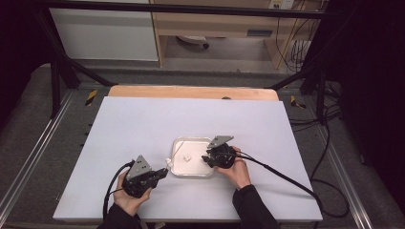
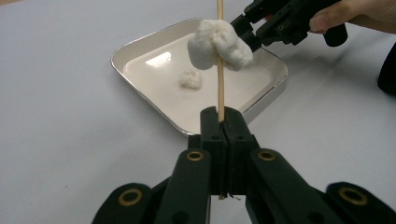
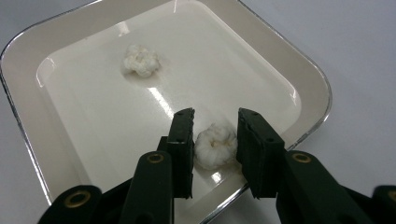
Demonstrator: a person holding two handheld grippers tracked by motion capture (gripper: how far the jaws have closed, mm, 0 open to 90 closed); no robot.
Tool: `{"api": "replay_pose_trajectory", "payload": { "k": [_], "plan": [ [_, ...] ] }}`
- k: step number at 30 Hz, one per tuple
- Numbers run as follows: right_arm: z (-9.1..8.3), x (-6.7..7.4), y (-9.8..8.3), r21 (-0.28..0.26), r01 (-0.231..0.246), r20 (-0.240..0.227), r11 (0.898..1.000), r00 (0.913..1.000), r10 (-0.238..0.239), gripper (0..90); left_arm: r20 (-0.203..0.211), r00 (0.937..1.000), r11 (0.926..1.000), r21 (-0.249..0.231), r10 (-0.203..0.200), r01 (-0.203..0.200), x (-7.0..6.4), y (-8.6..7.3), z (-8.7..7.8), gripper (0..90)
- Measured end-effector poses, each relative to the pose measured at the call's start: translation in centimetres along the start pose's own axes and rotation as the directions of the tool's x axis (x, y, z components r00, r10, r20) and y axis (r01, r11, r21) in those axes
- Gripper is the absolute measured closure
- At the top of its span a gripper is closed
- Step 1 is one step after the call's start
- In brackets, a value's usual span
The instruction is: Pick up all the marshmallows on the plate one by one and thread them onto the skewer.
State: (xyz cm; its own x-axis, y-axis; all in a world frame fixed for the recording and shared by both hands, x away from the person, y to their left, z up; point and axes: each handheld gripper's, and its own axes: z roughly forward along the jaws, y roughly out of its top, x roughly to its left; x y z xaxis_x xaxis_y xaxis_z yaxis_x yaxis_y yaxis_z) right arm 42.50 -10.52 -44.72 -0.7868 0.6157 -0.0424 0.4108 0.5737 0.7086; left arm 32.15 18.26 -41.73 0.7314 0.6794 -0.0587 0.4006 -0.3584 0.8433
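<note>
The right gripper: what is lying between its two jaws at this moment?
In the right gripper view, a white puffy piece lies between the jaws of the right gripper, on the floor of the white tray. The pads flank it; contact cannot be confirmed.

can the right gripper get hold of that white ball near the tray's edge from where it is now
Probably yes. The right gripper already has its jaws on either side of the white ball in the tray, with nothing between; the other ball lies well away.
</note>
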Motion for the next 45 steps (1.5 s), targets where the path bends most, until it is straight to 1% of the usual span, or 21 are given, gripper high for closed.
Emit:
{"api": "replay_pose_trajectory", "payload": {
  "k": [1,7,9,12,14,15,17,19,21,22,23,24,26,29,30,32,34,37,40,43,45],
  "plan": [
    [0.0,0.0,0.0,-0.001,-0.008,-0.004,1.0,1.0,0.008,68.5,0.0,1.0,1.0,-0.001,0.0,0.0,0.0,0.0,0.0,88.5],
    [-0.2,0.0,-0.1,0.001,-0.018,0.006,1.0,0.9998,0.018,74.3,0.0,1.0,1.0,-0.002,0.0,0.0,0.0,0.0,0.0,88.5],
    [-0.6,0.0,0.0,-0.013,-0.026,-0.006,1.0,0.9996,0.026,74.9,0.001,1.0,1.0,-0.004,0.001,-0.001,-0.1,0.0,0.0,88.5],
    [-1.5,0.2,0.4,-0.06,-0.044,-0.041,0.997,0.9983,0.041,75.5,0.004,1.0,1.0,-0.002,0.002,-0.002,-0.1,0.0,0.0,88.5],
    [-2.5,0.3,0.7,-0.095,-0.055,-0.063,0.994,0.9968,0.049,75.6,0.01,0.9999,1.0,-0.005,0.006,-0.006,-0.3,0.0,0.0,88.5],
    [-3.3,0.4,0.9,-0.121,-0.064,-0.081,0.991,0.9952,0.054,75.7,0.011,0.9999,0.9999,-0.004,0.009,-0.009,-0.3,0.0,0.0,88.5],
    [-4.5,0.6,1.2,-0.163,-0.086,-0.111,0.983,0.9915,0.068,75.6,0.017,0.9998,0.9999,-0.007,0.014,-0.014,-0.5,0.1,0.0,88.5],
    [-5.9,0.7,1.4,-0.217,-0.111,-0.151,0.97,0.9855,0.079,75.6,0.025,0.9994,0.9997,-0.011,0.022,-0.022,-0.8,0.1,0.0,88.5],
    [-7.2,0.7,1.6,-0.271,-0.142,-0.191,0.952,0.9773,0.092,75.6,0.037,0.9987,0.9993,-0.016,0.034,-0.033,-1.1,0.2,0.0,88.5],
    [-8.1,0.7,1.7,-0.305,-0.164,-0.217,0.938,0.9712,0.099,75.6,0.04,0.9985,0.9991,-0.02,0.037,-0.036,-1.3,0.3,0.0,88.5],
    [-8.5,0.7,1.8,-0.325,-0.177,-0.23,0.929,0.9676,0.104,75.6,0.048,0.9978,0.9988,-0.024,0.045,-0.044,-1.5,0.3,0.1,88.6],
    [-9.3,0.7,1.9,-0.355,-0.197,-0.259,0.914,0.9601,0.106,75.6,0.052,0.9973,0.9984,-0.024,0.052,-0.051,-1.7,0.3,0.1,88.6],
    [-10.3,0.7,2.2,-0.398,-0.234,-0.306,0.887,0.9454,0.112,75.6,0.058,0.9964,0.9978,-0.026,0.063,-0.061,-2.1,0.4,0.2,88.6],
    [-11.2,0.6,2.4,-0.432,-0.281,-0.37,0.857,0.9219,0.116,75.6,0.067,0.9946,0.9967,-0.026,0.079,-0.077,-2.5,0.5,0.3,88.6],
    [-11.3,0.6,2.4,-0.435,-0.286,-0.38,0.854,0.9179,0.114,75.6,0.072,0.994,0.9964,-0.025,0.083,-0.081,-2.6,0.5,0.3,88.6],
    [-11.5,0.5,2.5,-0.442,-0.293,-0.389,0.848,0.9143,0.113,75.6,0.077,0.9931,0.9959,-0.026,0.089,-0.087,-2.7,0.6,0.4,88.6],
    [-11.5,0.5,2.5,-0.442,-0.3,-0.397,0.845,0.9106,0.116,75.5,0.08,0.9926,0.9957,-0.027,0.09,-0.089,-2.9,0.6,0.4,88.6],
    [-11.3,0.5,2.6,-0.441,-0.316,-0.417,0.84,0.9011,0.12,75.6,0.089,0.9911,0.9949,-0.027,0.099,-0.097,-3.1,0.6,0.5,88.7],
    [-11.0,0.6,2.6,-0.435,-0.323,-0.423,0.84,0.8973,0.126,75.5,0.094,0.9896,0.9939,-0.03,0.109,-0.106,-3.2,0.6,0.5,88.7],
    [-10.8,0.5,2.6,-0.431,-0.326,-0.426,0.842,0.8956,0.129,75.5,0.1,0.9881,0.993,-0.031,0.117,-0.114,-3.4,0.6,0.5,88.7],
    [-10.8,0.5,2.6,-0.429,-0.332,-0.434,0.84,0.8913,0.131,75.5,0.1,0.9877,0.9926,-0.03,0.12,-0.118,-3.4,0.6,0.5,88.6]
  ]
}}
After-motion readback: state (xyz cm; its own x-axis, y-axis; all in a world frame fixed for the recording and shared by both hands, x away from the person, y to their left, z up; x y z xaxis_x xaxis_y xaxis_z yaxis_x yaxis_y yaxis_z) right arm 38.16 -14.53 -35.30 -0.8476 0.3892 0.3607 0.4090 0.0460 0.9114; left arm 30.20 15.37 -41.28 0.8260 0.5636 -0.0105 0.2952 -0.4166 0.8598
